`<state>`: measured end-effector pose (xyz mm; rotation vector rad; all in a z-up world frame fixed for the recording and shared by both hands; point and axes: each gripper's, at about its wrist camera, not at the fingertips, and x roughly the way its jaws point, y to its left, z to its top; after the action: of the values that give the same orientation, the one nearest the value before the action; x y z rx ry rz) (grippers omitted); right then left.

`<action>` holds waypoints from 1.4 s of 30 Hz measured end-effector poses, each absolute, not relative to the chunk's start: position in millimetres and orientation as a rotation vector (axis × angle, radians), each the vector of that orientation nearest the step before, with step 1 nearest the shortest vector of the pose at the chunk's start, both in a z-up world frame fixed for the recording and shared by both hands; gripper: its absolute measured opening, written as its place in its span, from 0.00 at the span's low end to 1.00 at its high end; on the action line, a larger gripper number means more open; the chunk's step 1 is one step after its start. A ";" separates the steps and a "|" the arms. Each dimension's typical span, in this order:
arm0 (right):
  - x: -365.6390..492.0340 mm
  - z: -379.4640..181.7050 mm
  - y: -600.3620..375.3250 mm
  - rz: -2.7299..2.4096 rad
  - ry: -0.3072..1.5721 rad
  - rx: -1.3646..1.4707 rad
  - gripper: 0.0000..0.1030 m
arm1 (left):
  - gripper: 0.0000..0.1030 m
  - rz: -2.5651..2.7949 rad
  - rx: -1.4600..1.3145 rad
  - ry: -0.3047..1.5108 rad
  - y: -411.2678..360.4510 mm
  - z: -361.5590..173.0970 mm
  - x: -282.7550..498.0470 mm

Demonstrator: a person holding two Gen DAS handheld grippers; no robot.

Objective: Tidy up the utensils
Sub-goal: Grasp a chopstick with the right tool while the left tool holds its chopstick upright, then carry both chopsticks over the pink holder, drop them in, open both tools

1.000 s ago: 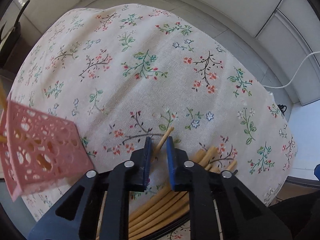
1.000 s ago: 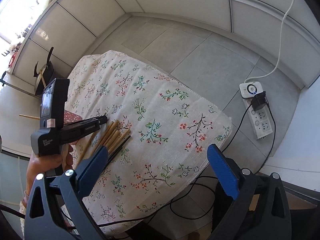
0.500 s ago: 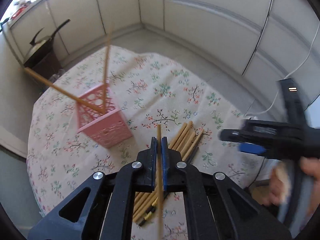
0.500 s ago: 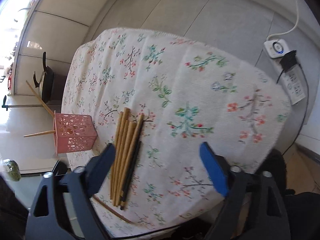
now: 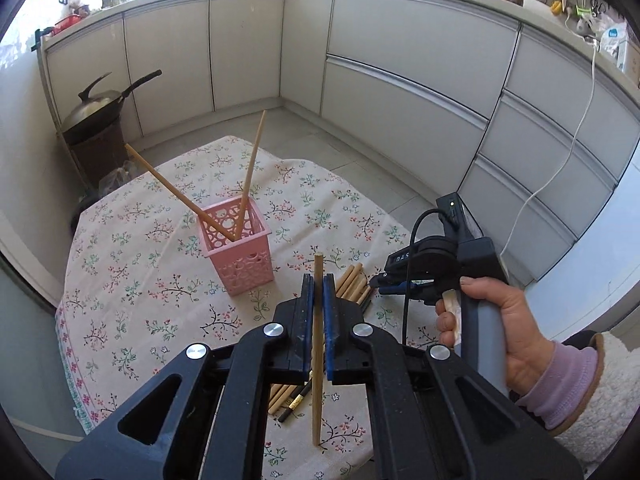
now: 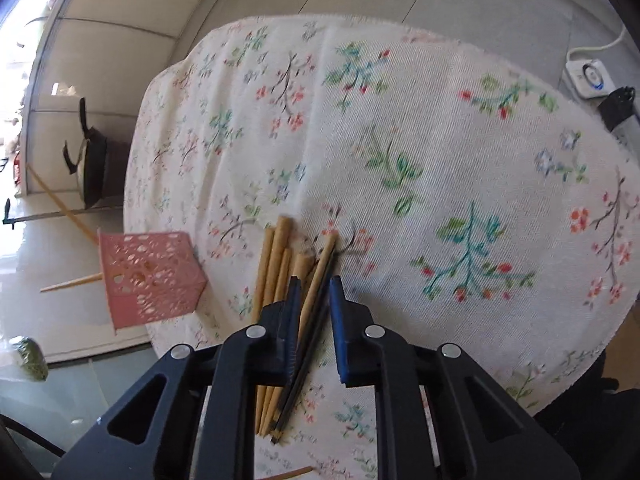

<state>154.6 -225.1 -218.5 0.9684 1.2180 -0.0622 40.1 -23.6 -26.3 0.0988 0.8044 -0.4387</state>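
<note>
Table w/ cloth (image 5: 132, 248). Basket (image 5: 239, 249) stands on it, left of centre; two chopsticks (image 5: 252, 168) lean out of it, one left, one far. Pile of chopsticks (image 5: 352, 282) lies on cloth right of & nearer than basket. Wok (image 5: 94, 106) on stand, far left behind table. Cabinets (image 5: 400, 80) behind and right.

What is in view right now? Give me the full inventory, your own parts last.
Pink perforated plastic basket: one, pink, on the table's left half.
Wooden chopsticks in basket: two, tan, leaning apart.
Loose wooden chopsticks: about five, tan, bundled on the cloth.
Black chopstick: at least one, beside the bundle.
Floral tablecloth: one, cream, covers the table.
Wok: one, dark, on a stand behind.
Power strip: one, white, on the floor.
Left gripper: shut on one upright wooden chopstick.
Right gripper: part open, straddling the bundle.
</note>
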 end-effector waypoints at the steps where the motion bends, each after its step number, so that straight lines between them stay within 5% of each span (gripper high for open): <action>1: 156.9 -216.1 -224.9 -0.077 1.211 0.950 0.15 | 0.04 -0.440 0.096 0.802 -22.0 -25.9 39.8; 18: 176.7 -206.3 -222.4 -0.109 1.179 0.739 0.07 | 0.04 -0.442 0.064 0.808 -15.8 -27.4 43.8; 31: 96.1 -80.2 -214.6 0.096 0.757 0.563 0.05 | 0.04 -0.431 -0.003 0.661 4.2 17.2 27.4; 42: 71.1 -26.1 -217.4 0.159 0.645 0.546 0.04 | 0.04 -0.336 -0.091 0.536 35.5 58.6 15.0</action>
<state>71.1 -217.4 -26.1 0.5461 0.6446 0.1591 15.0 35.5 58.6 -0.0914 0.5360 -0.3365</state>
